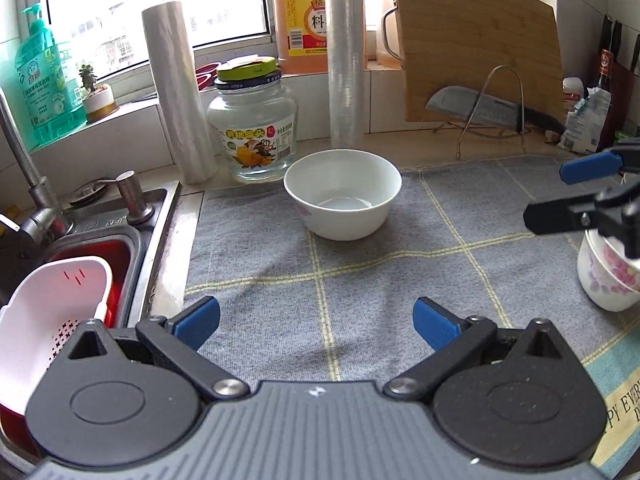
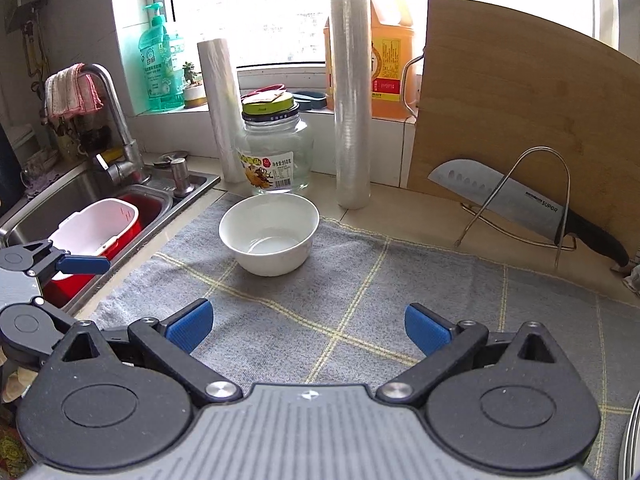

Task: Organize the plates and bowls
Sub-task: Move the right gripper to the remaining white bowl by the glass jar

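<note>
Because it sits upright and empty on the grey checked cloth mat (image 1: 360, 272), the plain white ceramic bowl (image 1: 342, 194) appears staged for collection; it lies well ahead of the left gripper (image 1: 316, 322), on the line between its blue-padded fingers (image 1: 198, 322), untouched. From the right wrist view the same bowl lies ahead of the right gripper (image 2: 308, 326) and slightly toward its left finger. Both grippers stand spread wide and hold nothing.

A second bowl, white with pink floral print (image 1: 608, 276), stands far to the right of the left fingers, directly beneath the right gripper's side-on fingers; contact cannot be confirmed. Judged: nesting the two bowls is the likely aim.

Count: bowls, two; plates, none clearly seen.

Beyond the plain bowl, one clear glass jar with yellow lid (image 1: 252, 136), and two upright rolls of plastic film (image 1: 347, 52). Farther right, one bamboo cutting board (image 1: 476, 48) leans on the wall, one steel knife (image 1: 484, 110) resting in a wire rack, presumably for drying.
</note>
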Motion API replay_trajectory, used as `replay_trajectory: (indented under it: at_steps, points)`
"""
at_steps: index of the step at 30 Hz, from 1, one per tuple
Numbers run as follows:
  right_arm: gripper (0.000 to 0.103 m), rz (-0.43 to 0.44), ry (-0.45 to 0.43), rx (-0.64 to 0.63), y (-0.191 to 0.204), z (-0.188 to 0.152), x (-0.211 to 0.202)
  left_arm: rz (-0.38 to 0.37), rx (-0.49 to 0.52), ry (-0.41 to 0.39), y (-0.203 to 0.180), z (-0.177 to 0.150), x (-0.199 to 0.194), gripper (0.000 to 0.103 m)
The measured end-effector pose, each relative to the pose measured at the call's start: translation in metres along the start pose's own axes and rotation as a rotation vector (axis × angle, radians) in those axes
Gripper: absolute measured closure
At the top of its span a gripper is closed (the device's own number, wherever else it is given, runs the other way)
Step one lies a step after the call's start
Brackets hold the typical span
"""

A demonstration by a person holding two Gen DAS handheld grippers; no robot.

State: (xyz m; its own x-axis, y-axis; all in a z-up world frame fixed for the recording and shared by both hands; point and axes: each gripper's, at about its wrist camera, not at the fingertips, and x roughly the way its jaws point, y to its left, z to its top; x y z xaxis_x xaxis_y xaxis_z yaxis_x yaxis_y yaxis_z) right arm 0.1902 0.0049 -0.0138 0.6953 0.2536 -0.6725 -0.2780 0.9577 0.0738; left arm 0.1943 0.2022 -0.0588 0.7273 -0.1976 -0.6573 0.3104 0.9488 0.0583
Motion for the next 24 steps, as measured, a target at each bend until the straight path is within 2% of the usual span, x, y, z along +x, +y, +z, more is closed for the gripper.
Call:
replay_trajectory:
  at_steps: [5,14,20,24]
  points:
    - [0.000,-0.057,0.070,-0.016,0.019,-0.006,0.033,-0.052,0.040,-0.019,0.018,0.013,0.019,0.001]
    - [0.000,-0.052,0.153,-0.047,0.053,-0.009,0.096,-0.128,0.094,-0.059,0.039,0.038,0.050,0.001]
    - [0.000,-0.056,0.190,-0.072,0.061,-0.016,0.120,-0.198,0.092,-0.046,0.043,0.051,0.068,0.001]
    - [0.000,-0.035,0.161,-0.068,0.057,-0.022,0.120,-0.224,0.102,-0.031,0.042,0.061,0.079,0.001]
